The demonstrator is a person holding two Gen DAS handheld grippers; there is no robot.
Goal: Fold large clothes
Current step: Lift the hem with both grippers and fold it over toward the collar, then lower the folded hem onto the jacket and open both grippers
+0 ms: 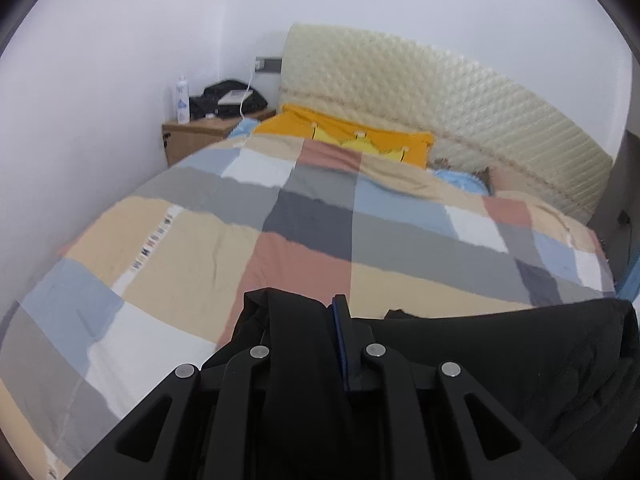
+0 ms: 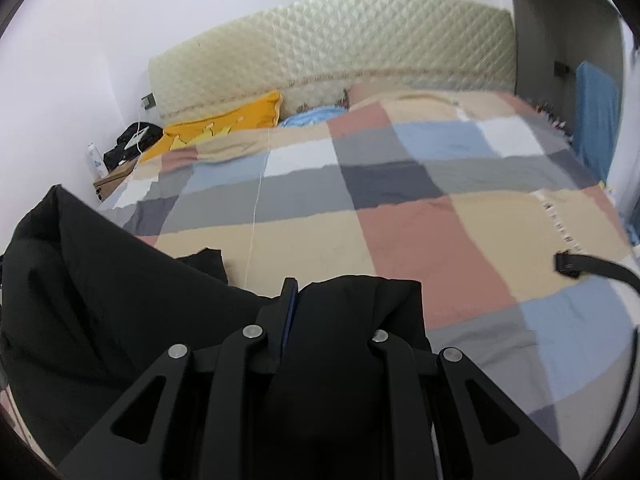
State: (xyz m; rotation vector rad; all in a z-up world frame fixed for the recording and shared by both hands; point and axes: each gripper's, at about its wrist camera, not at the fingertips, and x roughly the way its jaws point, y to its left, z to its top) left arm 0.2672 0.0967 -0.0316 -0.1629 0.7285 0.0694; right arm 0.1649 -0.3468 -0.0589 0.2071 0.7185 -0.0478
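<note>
We pinch the black garment (image 1: 500,360) with the left gripper (image 1: 304,320) and the right gripper (image 2: 340,300). We hold it spread above the bed (image 1: 280,220), probably to lay it flat for folding.

We cannot see the left gripper's (image 1: 304,320) fingertips under bunched black fabric garment (image 1: 500,360); at four o'clock the frame edge cuts that cloth. The right gripper's (image 2: 348,300) tips are likewise buried.

You have one black garment (image 1: 500,360), two grippers, left (image 1: 304,320) and right (image 2: 332,300), one orange pillow (image 1: 360,136), one bottle (image 1: 182,100), one nightstand (image 1: 200,136).
</note>
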